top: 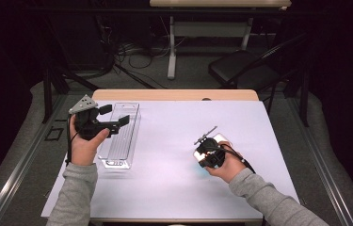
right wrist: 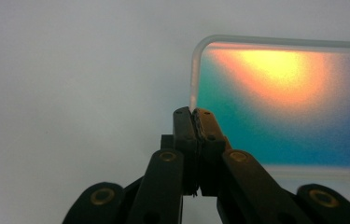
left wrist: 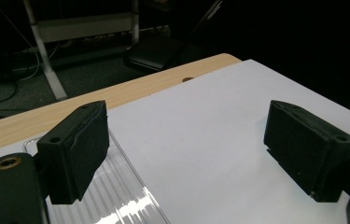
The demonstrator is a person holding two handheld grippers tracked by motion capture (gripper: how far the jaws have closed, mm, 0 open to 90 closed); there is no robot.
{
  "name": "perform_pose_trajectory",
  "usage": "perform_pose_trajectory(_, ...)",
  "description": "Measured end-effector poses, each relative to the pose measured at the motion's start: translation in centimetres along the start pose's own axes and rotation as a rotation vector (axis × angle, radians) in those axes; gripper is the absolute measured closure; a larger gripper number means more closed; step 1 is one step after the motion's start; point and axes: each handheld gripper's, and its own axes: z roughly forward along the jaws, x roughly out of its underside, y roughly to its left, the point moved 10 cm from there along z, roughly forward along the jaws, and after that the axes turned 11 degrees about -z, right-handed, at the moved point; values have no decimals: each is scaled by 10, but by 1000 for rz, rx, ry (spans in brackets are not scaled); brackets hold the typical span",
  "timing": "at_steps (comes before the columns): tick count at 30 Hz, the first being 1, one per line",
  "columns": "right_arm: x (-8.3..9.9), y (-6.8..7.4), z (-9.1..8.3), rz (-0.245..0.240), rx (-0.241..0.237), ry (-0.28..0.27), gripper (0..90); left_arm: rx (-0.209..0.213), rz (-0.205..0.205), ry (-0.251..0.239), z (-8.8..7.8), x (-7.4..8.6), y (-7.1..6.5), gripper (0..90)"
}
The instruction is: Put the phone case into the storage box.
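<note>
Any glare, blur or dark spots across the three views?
High view: table brightly lit, room behind dark. Left gripper view: bright glare streaks on the clear tray, open jaws sharp. Right gripper view: the iridescent card is soft and blurred, with an orange hotspot; the right gripper, shut on its edge, is sharp.

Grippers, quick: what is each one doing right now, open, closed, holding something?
Left gripper: open, holding nothing, above the clear tray.
Right gripper: closed, pinching the edge of an iridescent plastic card.
</note>
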Motion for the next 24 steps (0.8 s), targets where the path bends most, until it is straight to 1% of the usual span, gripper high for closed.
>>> perform_pose_trajectory(1,-1,0,-3,-16,-1,-4,895,0,0,0,0,0,0,143)
perform_pose_trajectory(3,-4,-2,-6,-45,19,-28,894,1,-1,2,1,0,-1,143)
perform_pose_trajectory(4,-4,-2,-6,-45,19,-28,894,1,-1,2,1,0,-1,143)
perform_pose_trajectory(5,-7,-3,-10,-78,37,-51,894,3,2,5,1,1,-1,144)
perform_pose_trajectory(6,-8,-3,-12,-91,48,-63,894,5,1,5,1,1,-2,144)
perform_pose_trajectory(12,-16,-2,-21,-148,81,-124,894,11,4,10,3,2,-5,146)
perform_pose_trajectory(13,-17,-2,-22,-158,91,-141,894,12,2,10,3,2,-5,146)
perform_pose_trajectory(14,-18,-2,-23,-161,98,-142,894,13,2,12,3,2,-6,146)
perform_pose_trajectory(16,-21,-2,-25,-194,121,-172,894,16,3,11,3,2,-6,146)
perform_pose_trajectory(18,-23,0,-26,-210,139,-190,894,19,4,15,4,3,-8,146)
perform_pose_trajectory(22,-29,3,-29,-267,181,-243,894,27,8,20,5,4,-11,146)
perform_pose_trajectory(24,-31,5,-31,-283,194,-264,894,32,10,21,6,4,-13,146)
